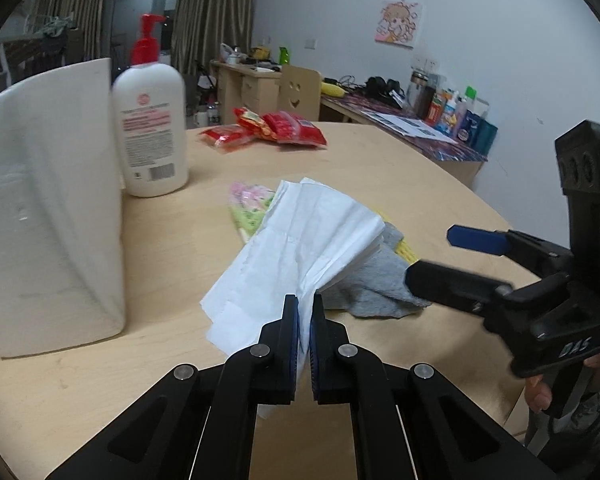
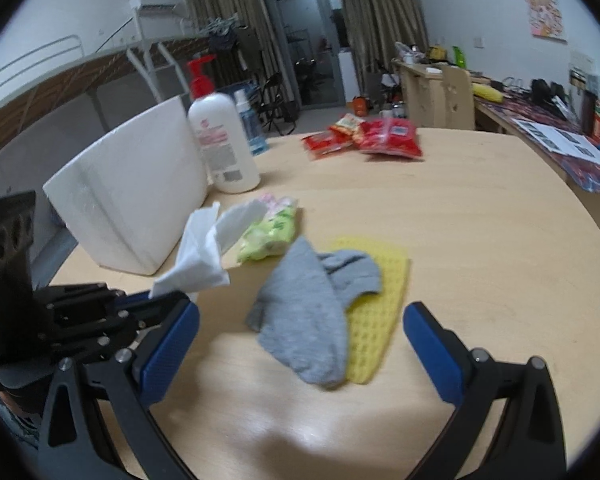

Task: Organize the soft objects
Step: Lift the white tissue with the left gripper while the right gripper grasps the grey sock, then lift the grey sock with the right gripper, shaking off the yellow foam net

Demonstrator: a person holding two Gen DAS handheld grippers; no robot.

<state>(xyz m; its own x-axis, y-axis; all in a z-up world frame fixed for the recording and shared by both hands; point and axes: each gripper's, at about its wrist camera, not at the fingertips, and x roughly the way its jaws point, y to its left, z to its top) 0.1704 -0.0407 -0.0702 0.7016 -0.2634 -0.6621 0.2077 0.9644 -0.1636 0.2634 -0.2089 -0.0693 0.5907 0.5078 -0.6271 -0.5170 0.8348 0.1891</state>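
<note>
My left gripper [image 1: 306, 308] is shut on a white tissue [image 1: 300, 240] and holds it above the round wooden table [image 1: 380, 168]; the tissue also shows in the right wrist view [image 2: 200, 256], sticking up from the left gripper [image 2: 168, 300]. A grey sock [image 2: 308, 312] lies partly on a yellow mesh cloth [image 2: 376, 328] at mid-table, with a green-pink tissue pack [image 2: 272, 228] behind it. My right gripper [image 2: 300, 352] is open and empty, just in front of the sock; it shows at the right in the left wrist view [image 1: 432, 256].
A white box [image 1: 48, 208] stands at the left with a red-pump lotion bottle [image 1: 152, 120] beside it. Red snack packets [image 1: 276, 128] lie at the far side. A blue bottle [image 2: 252, 128] stands behind the lotion. Desks and a chair stand beyond.
</note>
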